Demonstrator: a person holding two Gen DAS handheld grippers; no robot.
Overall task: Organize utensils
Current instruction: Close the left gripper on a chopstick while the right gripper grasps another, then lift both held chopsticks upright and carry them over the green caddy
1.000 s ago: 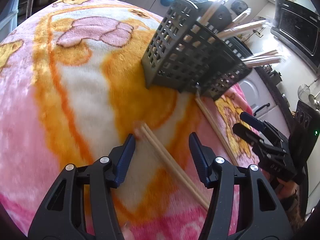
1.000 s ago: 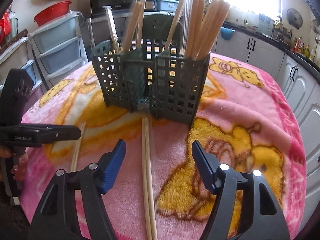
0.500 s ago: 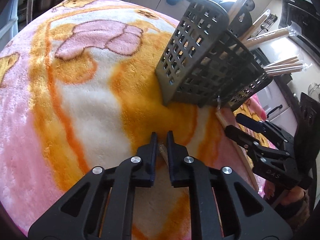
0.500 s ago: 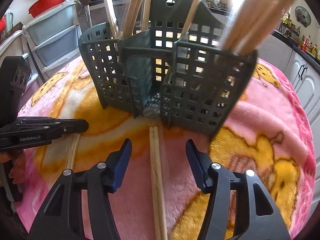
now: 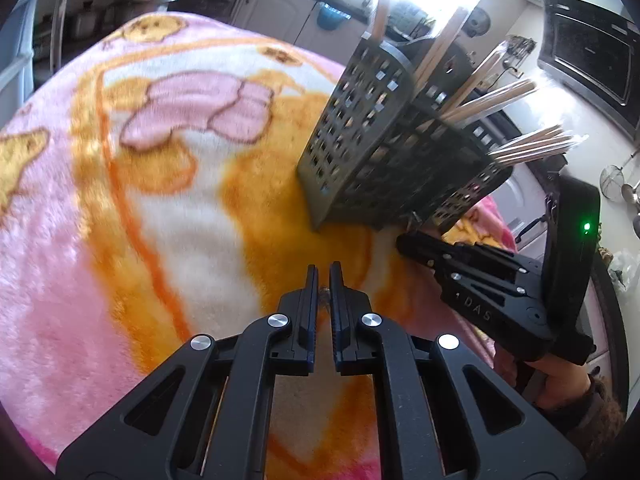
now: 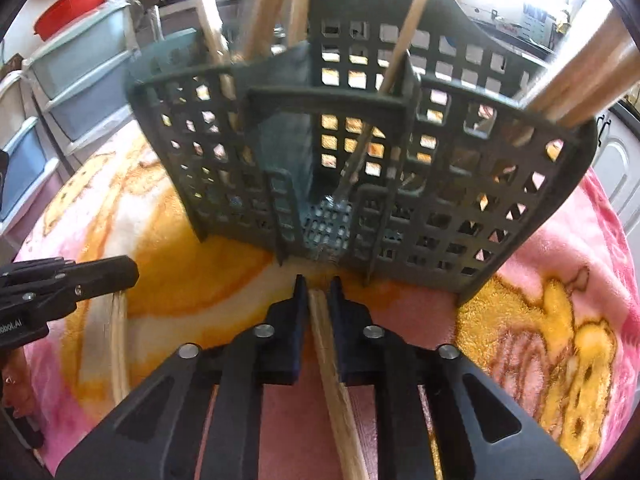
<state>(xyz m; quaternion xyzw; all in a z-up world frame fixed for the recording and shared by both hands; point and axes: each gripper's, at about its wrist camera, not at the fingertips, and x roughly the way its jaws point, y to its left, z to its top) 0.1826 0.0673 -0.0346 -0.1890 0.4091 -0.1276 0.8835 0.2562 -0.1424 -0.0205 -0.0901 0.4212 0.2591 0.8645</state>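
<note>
The dark utensil basket (image 6: 360,168) on the pink blanket (image 5: 120,200) looks nearer than before. My right tongs (image 6: 318,284), open a second ago, now grasp the chopsticks (image 6: 332,380) lying before it. My left tongs (image 5: 324,276) stay clenched on another chopstick (image 6: 118,344).

The chopsticks (image 6: 334,392) run out of frame below the jaws.

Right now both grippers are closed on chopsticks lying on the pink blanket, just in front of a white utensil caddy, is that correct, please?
Not quite: the utensil caddy is dark grey, not white, as the right wrist view shows. The rest holds: the right gripper is shut on a chopstick pair, and the left gripper is shut on another pair on the pink blanket.
</note>
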